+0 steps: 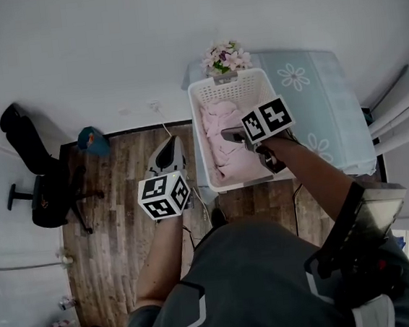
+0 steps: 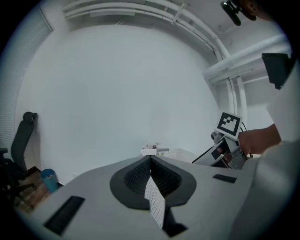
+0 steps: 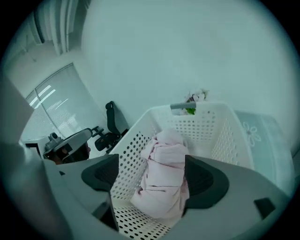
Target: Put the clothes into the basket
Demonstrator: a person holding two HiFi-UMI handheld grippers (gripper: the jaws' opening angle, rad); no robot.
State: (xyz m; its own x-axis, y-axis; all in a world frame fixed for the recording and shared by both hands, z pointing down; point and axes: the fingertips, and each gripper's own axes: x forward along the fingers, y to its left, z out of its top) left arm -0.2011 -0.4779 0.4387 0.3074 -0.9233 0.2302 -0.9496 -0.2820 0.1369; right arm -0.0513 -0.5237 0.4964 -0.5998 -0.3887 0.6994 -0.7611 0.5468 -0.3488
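You've got open air over the basket (image 1: 251,85); its walls hem the pink clothes (image 1: 224,146) (flowers (image 1: 226,57) crowd the far rim), chair (image 1: 44,190) well left.

Clothes (image 1: 226,144) in basket (image 1: 233,91), upper centre; flowers (image 1: 226,57) behind basket; table (image 1: 330,110) under both; chair (image 1: 43,183) far left.

upper right: a bed (image 1: 317,93) with a pale blue flowered cover carries the white basket (image 1: 200,141); flowers (image 1: 226,57) stand just behind it.
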